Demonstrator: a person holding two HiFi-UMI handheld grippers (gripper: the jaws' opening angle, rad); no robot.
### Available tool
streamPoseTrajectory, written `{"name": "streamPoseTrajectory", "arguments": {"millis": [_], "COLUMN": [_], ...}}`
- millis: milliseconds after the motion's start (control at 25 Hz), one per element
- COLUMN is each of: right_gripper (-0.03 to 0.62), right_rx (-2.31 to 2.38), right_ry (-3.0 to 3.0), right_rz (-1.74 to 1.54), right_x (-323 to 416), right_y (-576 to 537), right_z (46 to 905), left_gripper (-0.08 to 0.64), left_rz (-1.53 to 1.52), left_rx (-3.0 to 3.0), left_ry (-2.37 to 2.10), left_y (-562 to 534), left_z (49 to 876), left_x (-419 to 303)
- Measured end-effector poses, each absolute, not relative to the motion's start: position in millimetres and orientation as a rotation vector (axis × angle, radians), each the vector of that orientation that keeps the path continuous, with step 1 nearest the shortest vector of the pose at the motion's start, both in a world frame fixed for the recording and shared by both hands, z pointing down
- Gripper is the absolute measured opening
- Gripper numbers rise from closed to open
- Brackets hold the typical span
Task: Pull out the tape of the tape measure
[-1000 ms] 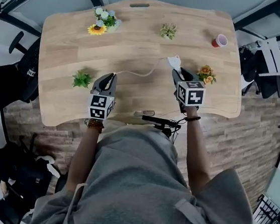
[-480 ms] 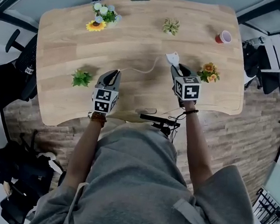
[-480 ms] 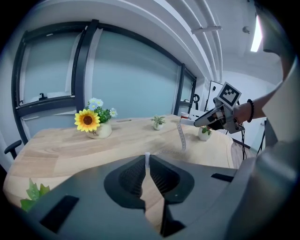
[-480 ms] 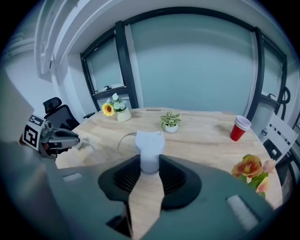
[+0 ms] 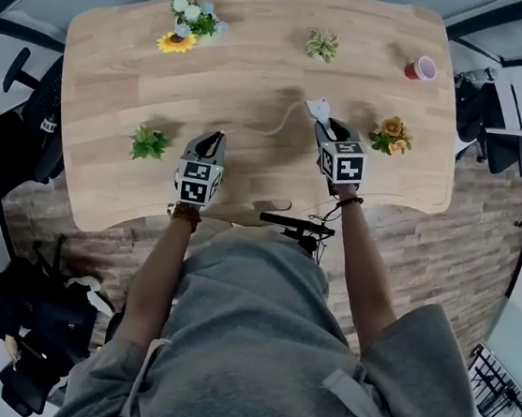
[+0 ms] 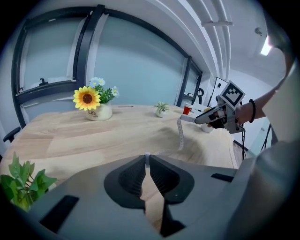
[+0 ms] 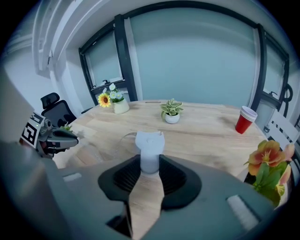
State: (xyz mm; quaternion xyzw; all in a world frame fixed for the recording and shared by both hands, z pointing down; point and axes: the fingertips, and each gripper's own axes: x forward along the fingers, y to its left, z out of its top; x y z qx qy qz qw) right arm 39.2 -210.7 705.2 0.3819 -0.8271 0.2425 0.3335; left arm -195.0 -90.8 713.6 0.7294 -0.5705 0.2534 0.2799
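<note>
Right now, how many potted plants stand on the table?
4: the sunflower pot far left, the small green plant far centre, the leafy plant near left, the orange flowers near right. None looks hidden.

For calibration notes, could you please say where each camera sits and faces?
Head view: on the head, steeply down at the table; arms, left tool, right tool show.
Left gripper view: on the left tool, across the table; jaws shut on tape.
Right gripper view: on the right tool, toward the windows; jaws hold the case.
Both gripper views share the sunflower.
</note>
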Motion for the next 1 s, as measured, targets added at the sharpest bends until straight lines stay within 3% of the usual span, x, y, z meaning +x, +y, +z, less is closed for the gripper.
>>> {"name": "streamPoseTrajectory", "arguments": {"millis": [1000], "right_gripper": [0.132], "right_rx": [0.979], "right_ry": [-2.043], "right_rz": [0.675], "right_x": [49], "right_y": [-206], "right_z": [767], "left_gripper": [0.037], "left_rz": [0.758], "left_rx": [1.87], "left_ry": [-1.416], "left_y": [-74], "left_z": [759], "left_x": [-190]}}
